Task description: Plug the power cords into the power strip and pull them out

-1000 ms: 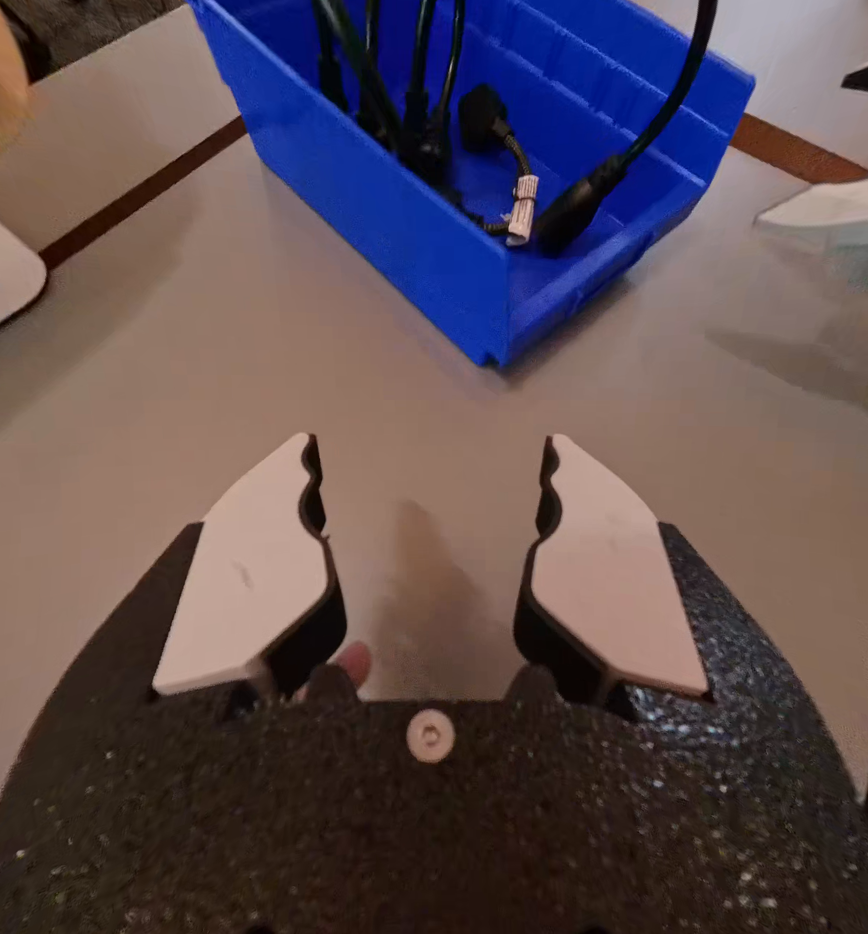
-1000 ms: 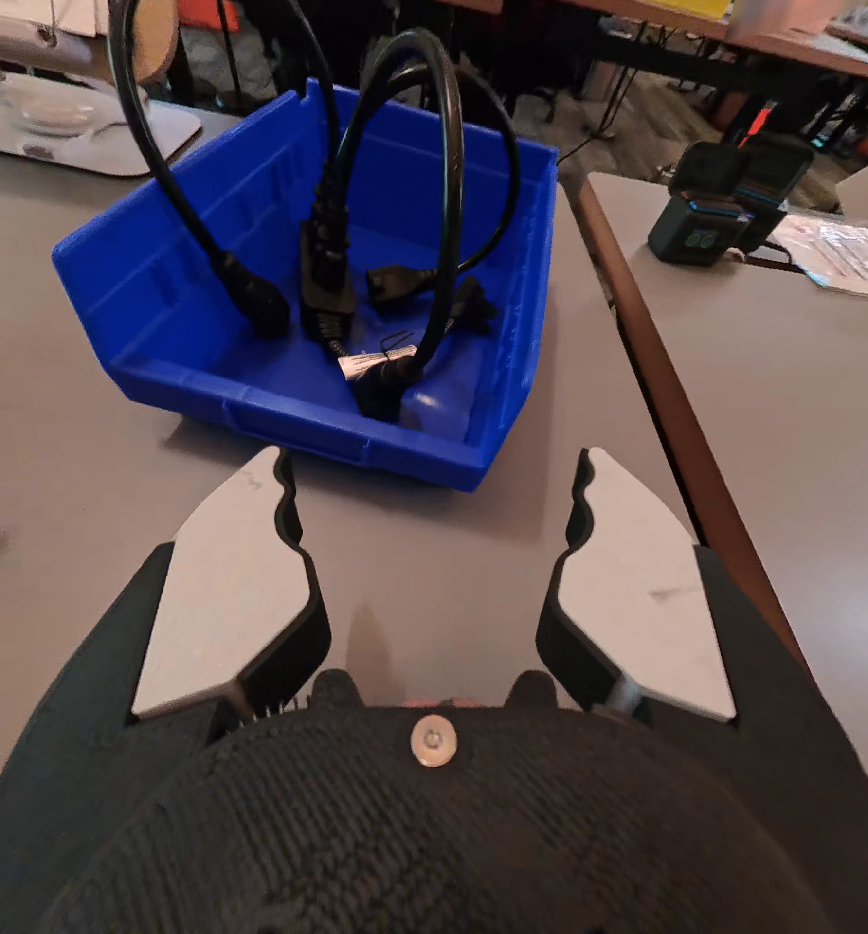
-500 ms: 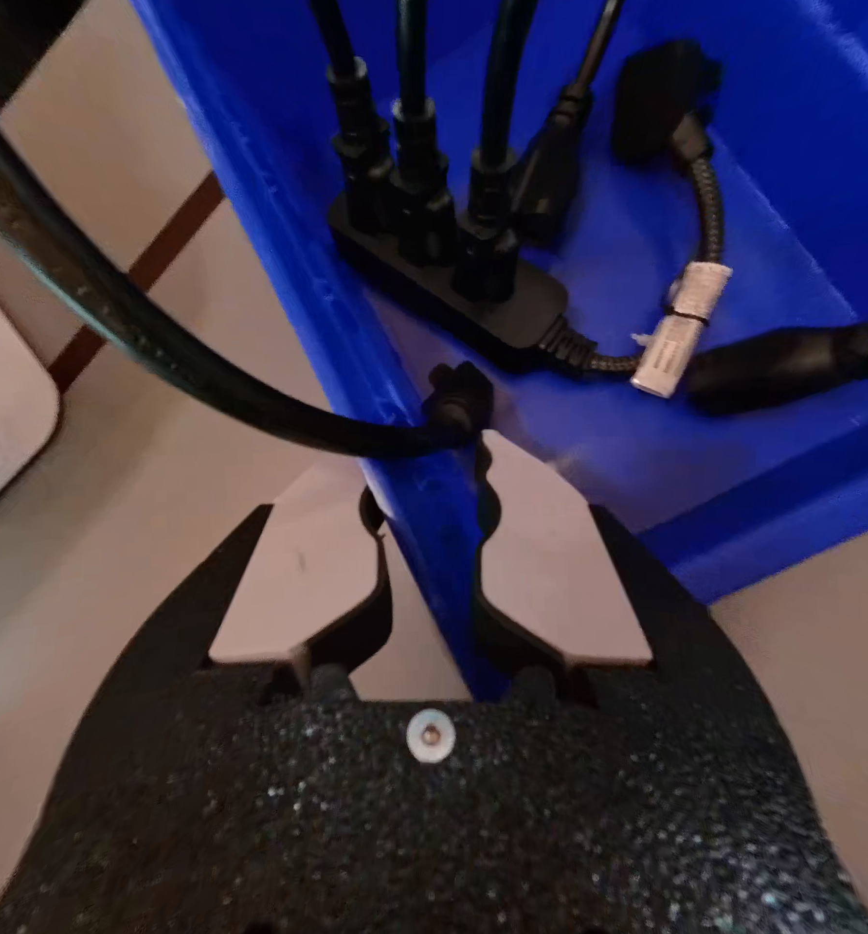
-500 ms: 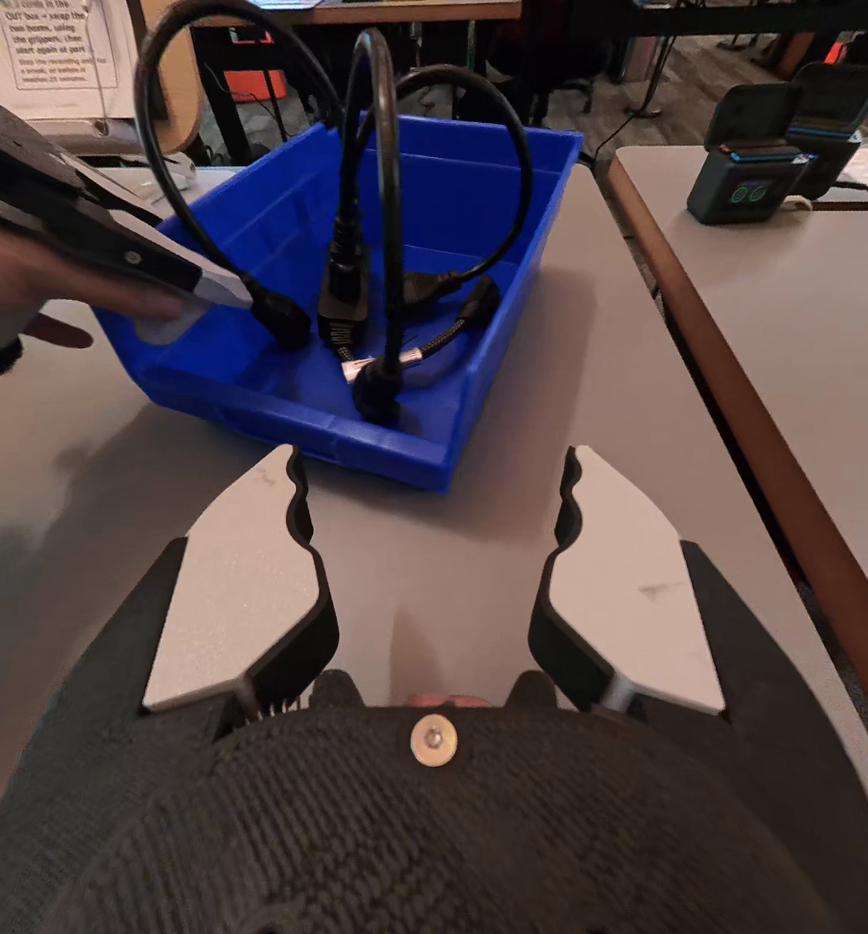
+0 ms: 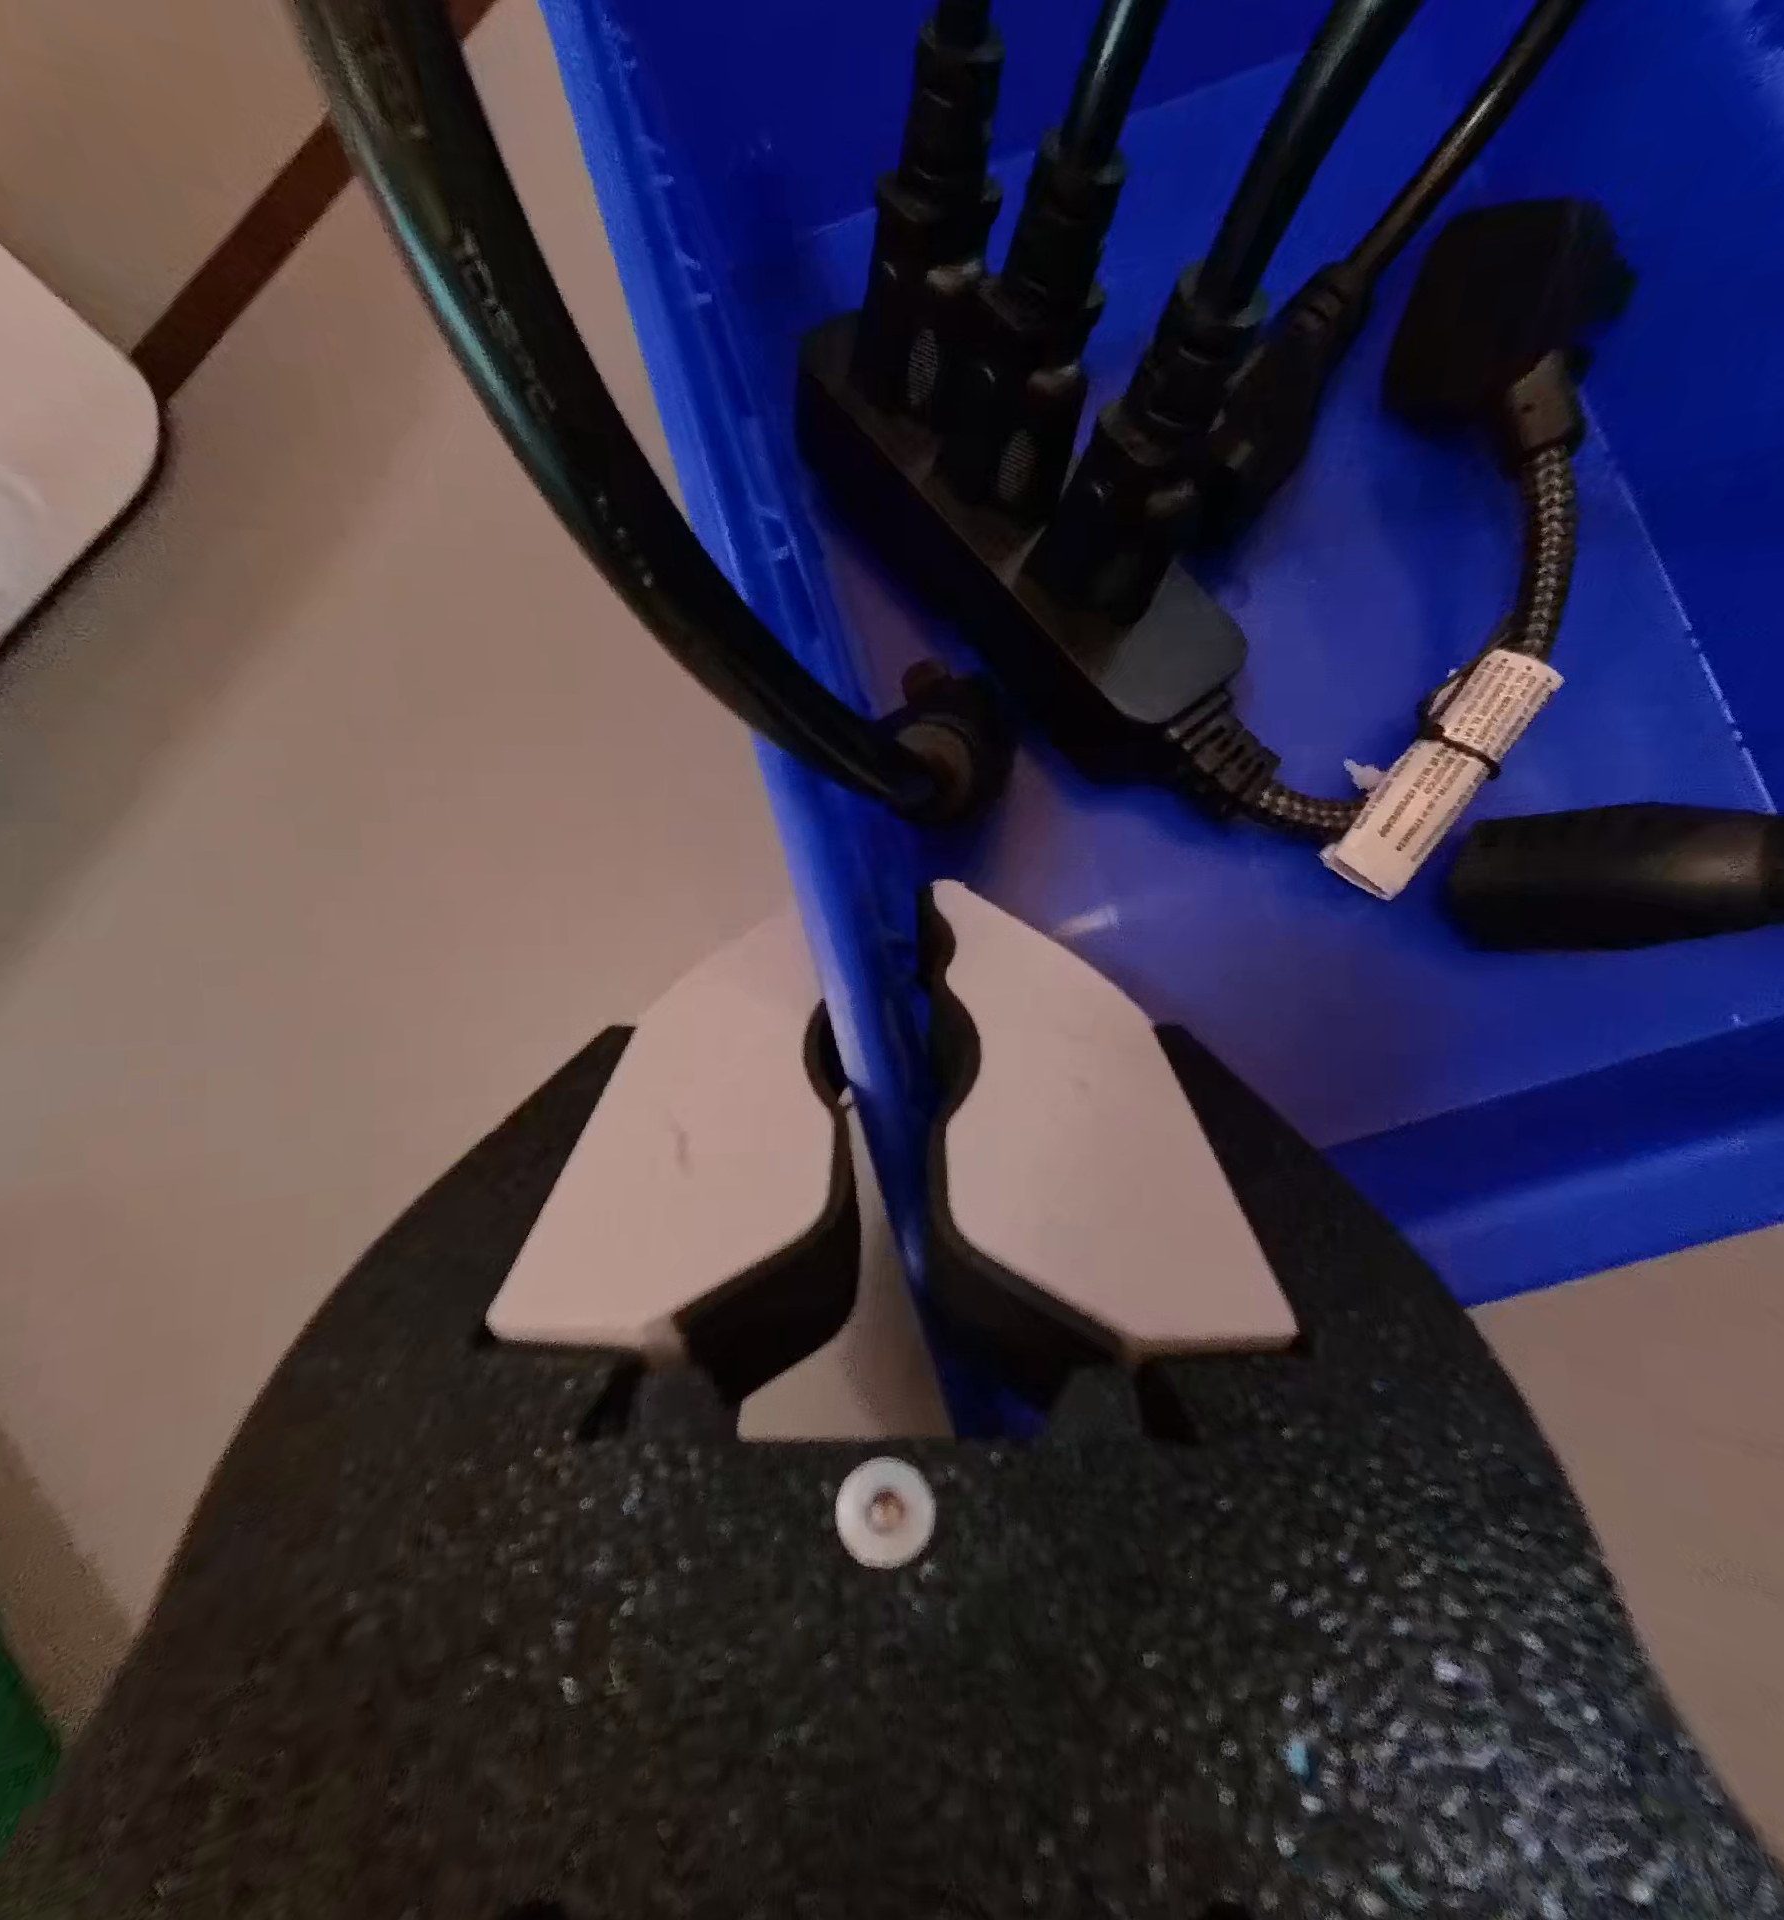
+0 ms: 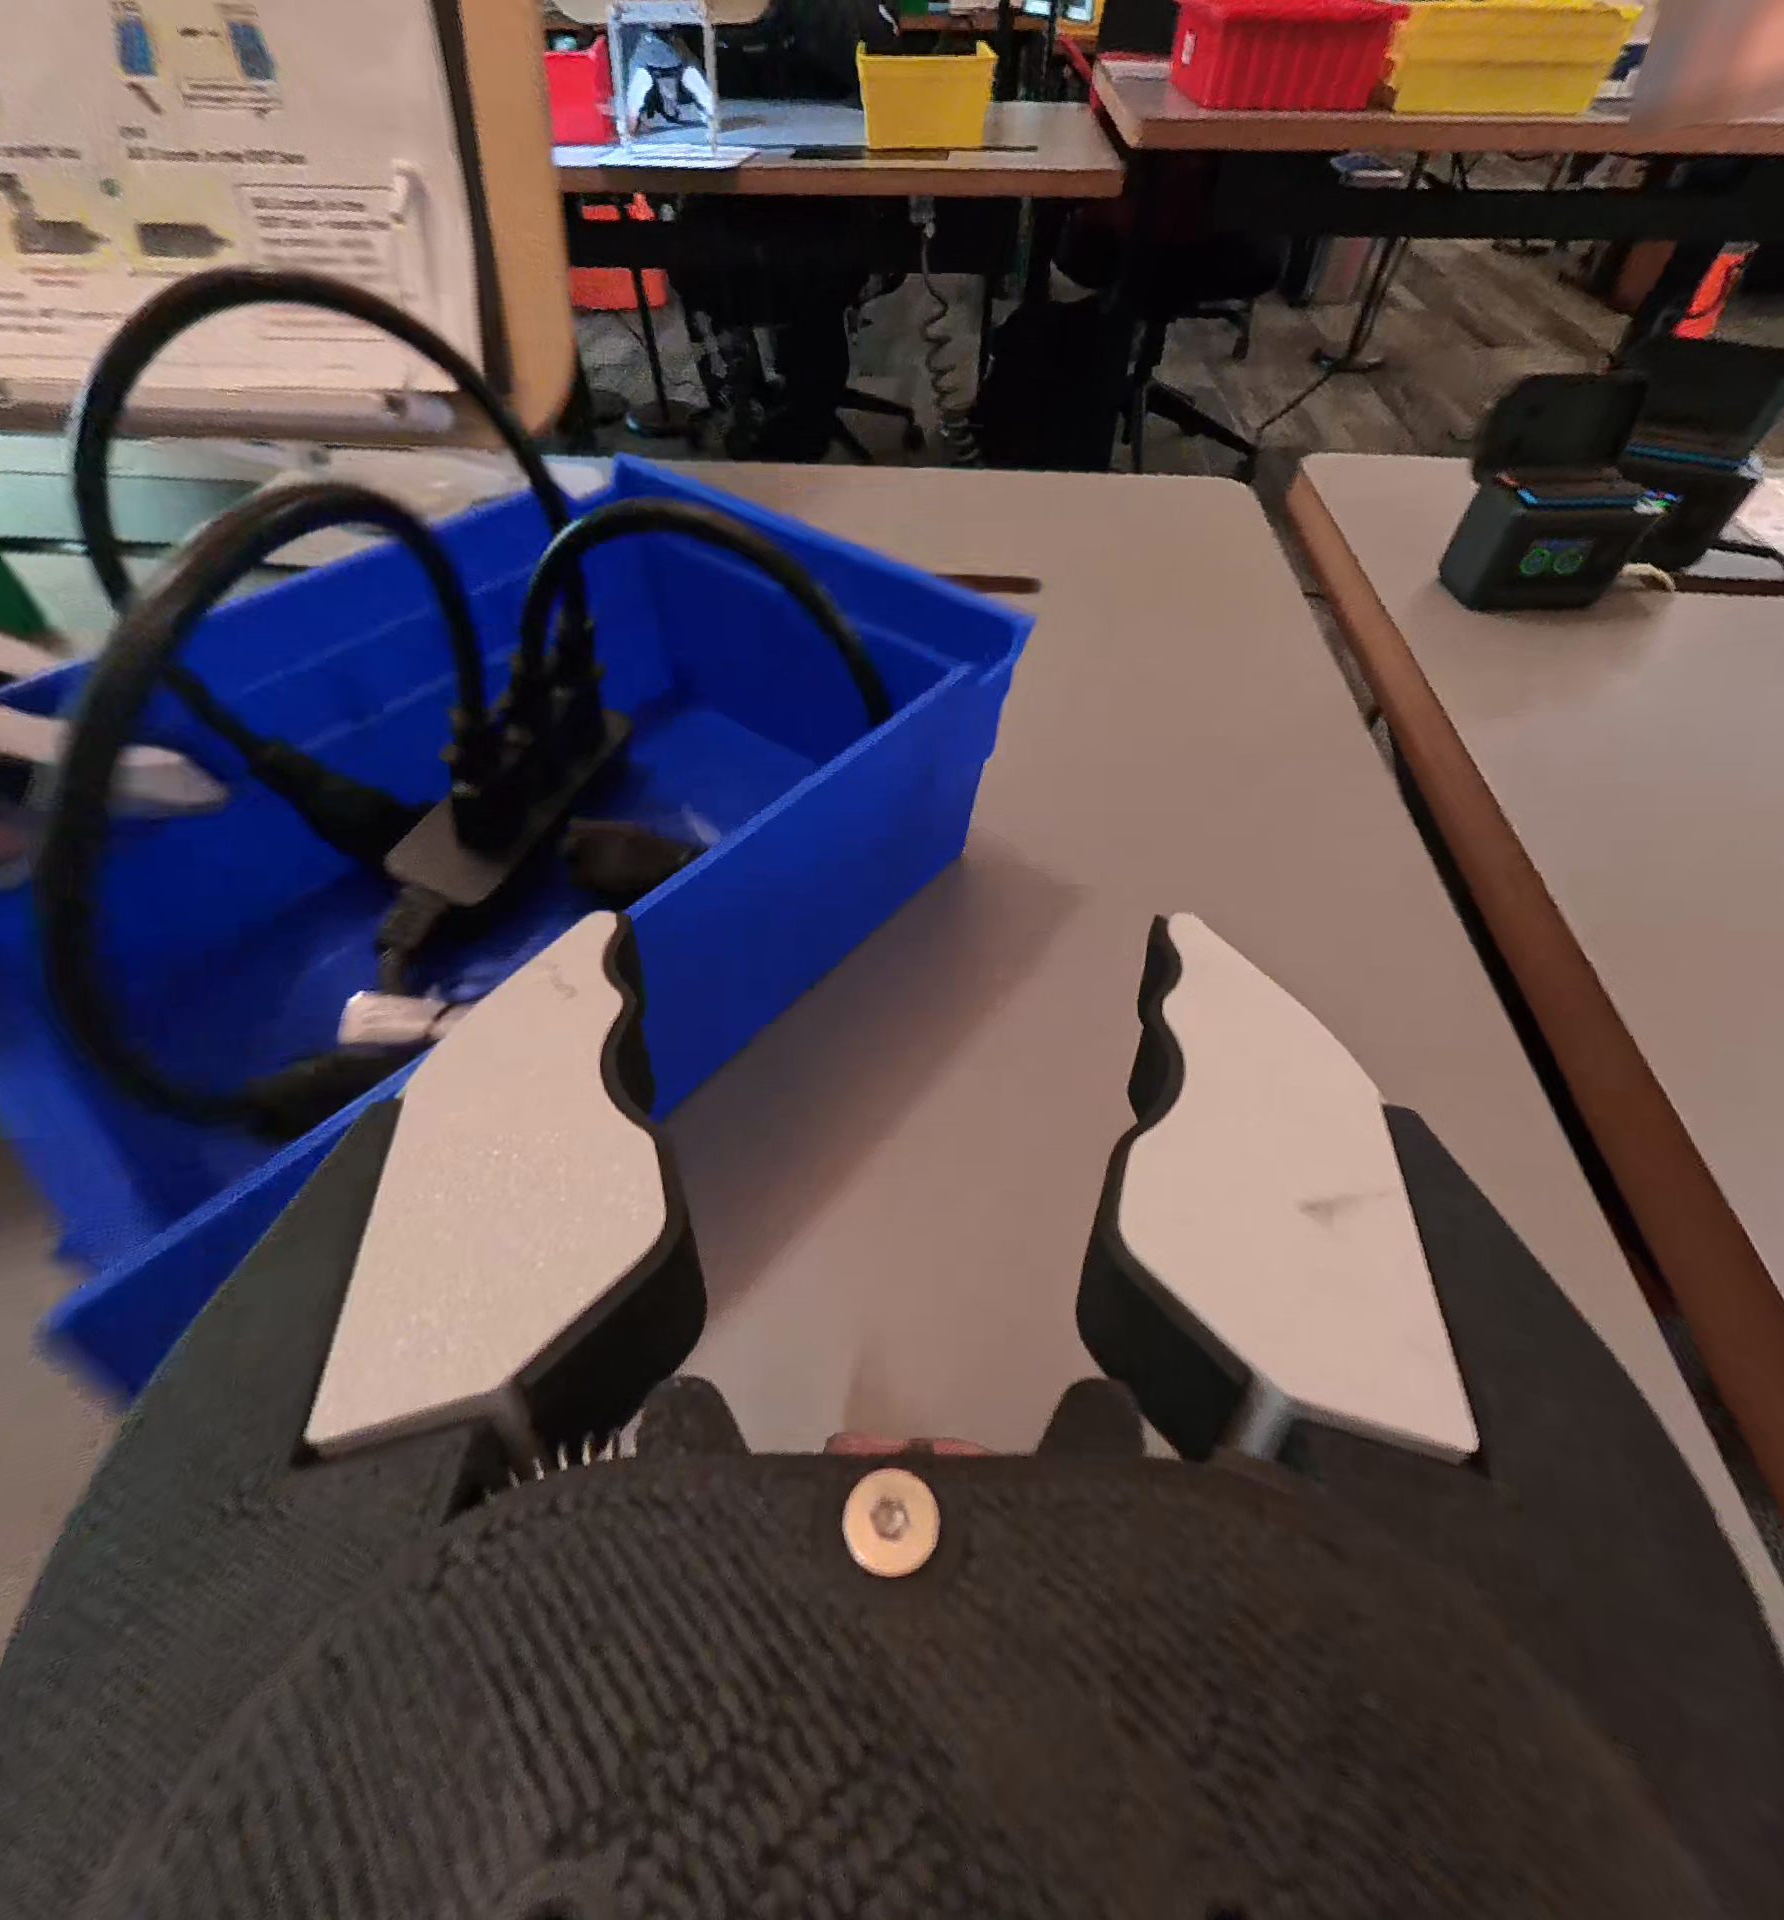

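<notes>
The power strip [image 5: 1023, 520] is lying on the floor of the blue bin [image 5: 1231, 1039], close to the bin's left wall, and the bin is sitting on the grey table [image 5: 348, 831]. Nearest the left wrist camera, the left gripper [image 5: 883, 997] is straddling that wall, its two fingers [image 5: 1075, 1143] pressing against it from outside and inside, so the gripper is clamping the bin wall. Just beyond the fingertips, a thick black cord [image 5: 555, 436] is looping over the wall and ending in a plug [image 5: 935, 743] just inside the bin. Past that, three cords [image 5: 1106, 125] are standing plugged into the strip in a row. A braided cable [image 5: 1532, 582] is running from the near end of the strip, carrying a white tag [image 5: 1439, 779], and curving back to a black plug [image 5: 1490, 301] near the far wall. A loose connector [image 5: 1646, 883] is lying along the right side of the bin floor. In the right wrist view, the right gripper [image 6: 888, 1039] is hovering over bare table to the right of the bin [image 6: 815, 862], its jaws spread wide and gripping nothing. Farther off, the strip [image 6: 514, 821] is showing in the bin with cords [image 6: 275, 312] arching above it. Beyond the table edge, a second table [image 6: 1646, 831] is carrying small dark cases [image 6: 1553, 540], and coloured bins [image 6: 924, 94] are resting on distant tables.
</notes>
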Available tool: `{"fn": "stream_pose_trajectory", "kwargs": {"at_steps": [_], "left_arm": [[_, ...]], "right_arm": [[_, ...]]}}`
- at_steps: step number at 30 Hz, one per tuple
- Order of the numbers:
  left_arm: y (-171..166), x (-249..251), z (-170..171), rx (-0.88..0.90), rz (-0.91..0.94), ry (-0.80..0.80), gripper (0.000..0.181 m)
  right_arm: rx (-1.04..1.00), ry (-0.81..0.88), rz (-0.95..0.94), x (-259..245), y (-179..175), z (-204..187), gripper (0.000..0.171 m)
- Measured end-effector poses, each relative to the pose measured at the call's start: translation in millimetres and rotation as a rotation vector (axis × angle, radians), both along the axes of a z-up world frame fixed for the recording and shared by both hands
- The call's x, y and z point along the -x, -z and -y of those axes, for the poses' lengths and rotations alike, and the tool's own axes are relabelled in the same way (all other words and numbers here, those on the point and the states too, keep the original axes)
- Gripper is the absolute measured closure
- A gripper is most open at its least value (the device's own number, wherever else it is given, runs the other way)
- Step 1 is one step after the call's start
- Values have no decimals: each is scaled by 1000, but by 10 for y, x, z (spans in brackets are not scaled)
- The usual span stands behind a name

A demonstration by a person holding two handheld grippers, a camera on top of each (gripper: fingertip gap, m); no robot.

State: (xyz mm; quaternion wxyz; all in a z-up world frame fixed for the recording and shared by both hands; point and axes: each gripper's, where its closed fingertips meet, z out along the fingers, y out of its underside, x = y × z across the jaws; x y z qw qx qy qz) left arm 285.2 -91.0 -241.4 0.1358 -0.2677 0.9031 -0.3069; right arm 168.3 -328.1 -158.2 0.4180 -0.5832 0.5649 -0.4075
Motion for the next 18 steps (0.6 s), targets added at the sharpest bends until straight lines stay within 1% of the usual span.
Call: {"fn": "stream_pose_trajectory", "kwargs": {"at_steps": [4,6,8,10,13,14,15,18], "left_arm": [[2,566,-828,-46,8,44,173],[4,870,-1293,-64,1,49,173],[3,1156,-1762,-67,1,43,173],[1,1427,-2222,-50,-19,9,174],[1,1772,-2881,-59,-30,-56,174],[1,1874,-3081,-63,-40,-88,174],[1,1970,-3270,-67,-50,-123,174],[1,2231,-3763,-74,-76,-225,174]], "right_arm": [[18,-107,7,-59,-107,-456,81],[23,-181,0,-96,-135,-788,80],[25,-270,1,-127,-167,-1206,80],[16,-413,-5,-135,-173,-1756,90],[-10,-626,-36,-153,-187,-2659,88],[-17,-660,-32,-210,-225,-2929,86],[-29,-667,-32,-301,-259,-3176,86],[-85,-690,-40,-632,-318,-3957,78]]}}
